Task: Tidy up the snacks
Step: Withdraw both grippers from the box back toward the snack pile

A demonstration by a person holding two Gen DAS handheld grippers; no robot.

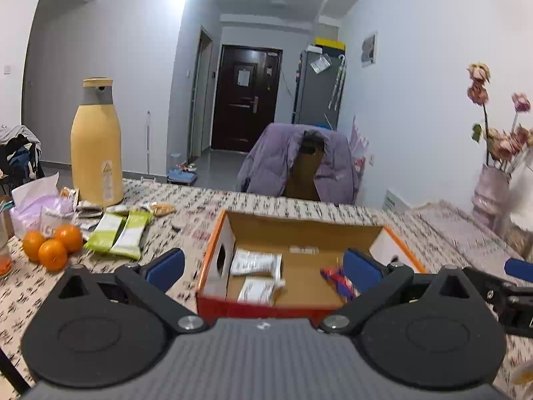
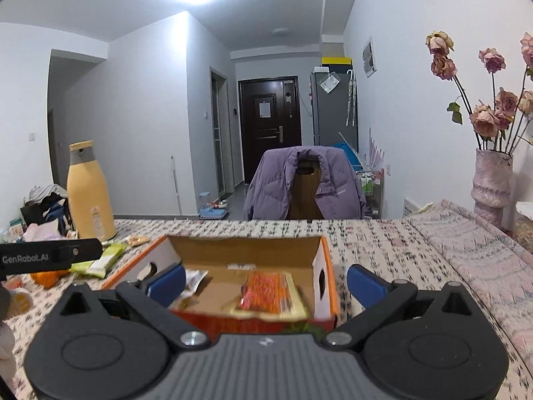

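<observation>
Both claws hover just above the near wall of the open cardboard box [image 1: 299,260] on the patterned tabletop [image 1: 200,206]. The left claw [image 1: 263,266] stands with its blue pads wide apart and holds nothing. The right claw [image 2: 266,283] is likewise spread and empty.

Box contents: two white packets [image 1: 256,263] lie at the box's 9 o'clock side in the left wrist view. An orange-red packet [image 2: 266,291] lies flat on the floor of the box toward 3 o'clock in the right wrist view.

Snacks not yet boxed lie at 10 o'clock from the left claw: two green-and-white bars [image 1: 116,235] side by side, with three oranges [image 1: 53,245] just beside them and a tall yellow bottle [image 1: 96,146] behind.

Judged step: fetch the next loose snack. Recommended procedure:
1. Swing the left claw toward 10 o'clock, keeping it clear of the box wall.
2. Line the pads up across the short width of one bar, not both.
3. Close on the wrapper's middle; a grip near the end would likely let it droop.
4. Avoid nudging the oranges, which may roll.
</observation>
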